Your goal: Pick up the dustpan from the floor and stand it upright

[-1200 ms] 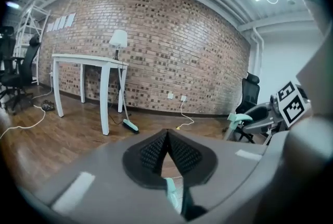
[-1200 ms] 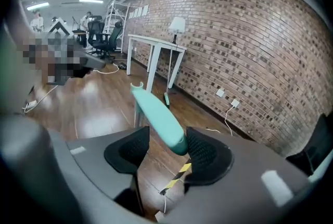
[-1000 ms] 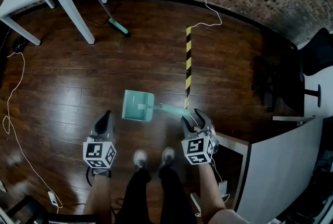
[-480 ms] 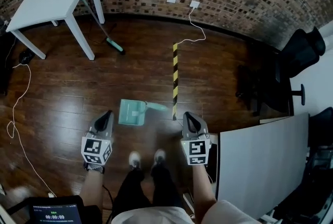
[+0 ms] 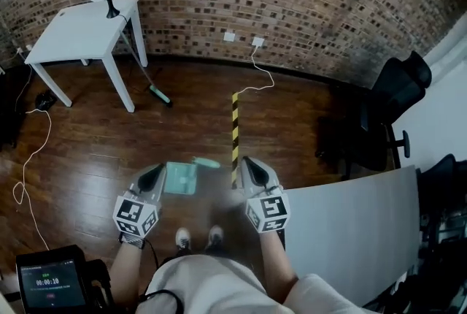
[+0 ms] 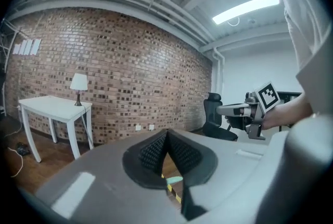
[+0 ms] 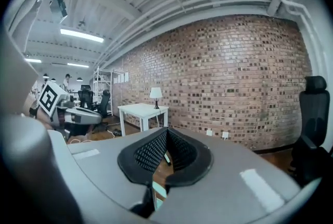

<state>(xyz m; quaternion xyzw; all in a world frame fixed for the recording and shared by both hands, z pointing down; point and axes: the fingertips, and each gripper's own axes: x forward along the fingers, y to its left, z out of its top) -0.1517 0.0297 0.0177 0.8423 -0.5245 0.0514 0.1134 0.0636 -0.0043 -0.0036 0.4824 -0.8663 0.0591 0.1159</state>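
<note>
The teal dustpan [image 5: 181, 178] lies flat on the wooden floor, its handle [image 5: 206, 162] pointing right. In the head view it shows between my two grippers, far below them. My left gripper [image 5: 155, 175] is shut and empty, held high and nearly level. My right gripper [image 5: 248, 167] is likewise shut with nothing in it. In the left gripper view the jaws [image 6: 166, 135] meet, and a sliver of the teal handle [image 6: 174, 179] shows beneath them. The right gripper view shows closed jaws [image 7: 166, 132] with a bit of teal dustpan [image 7: 160, 190] under them.
A white table [image 5: 80, 31] with a lamp stands at the back left, a broom [image 5: 149, 82] leaning on it. Yellow-black tape [image 5: 235, 130] runs along the floor. An office chair [image 5: 387, 101] and a white panel [image 5: 350, 232] are at the right. Cables trail at the left.
Both grippers have risen well away from the floor as the person stood up. The right gripper's jaws, open beside the handle before, are now shut. The dustpan stays flat on the floor.
</note>
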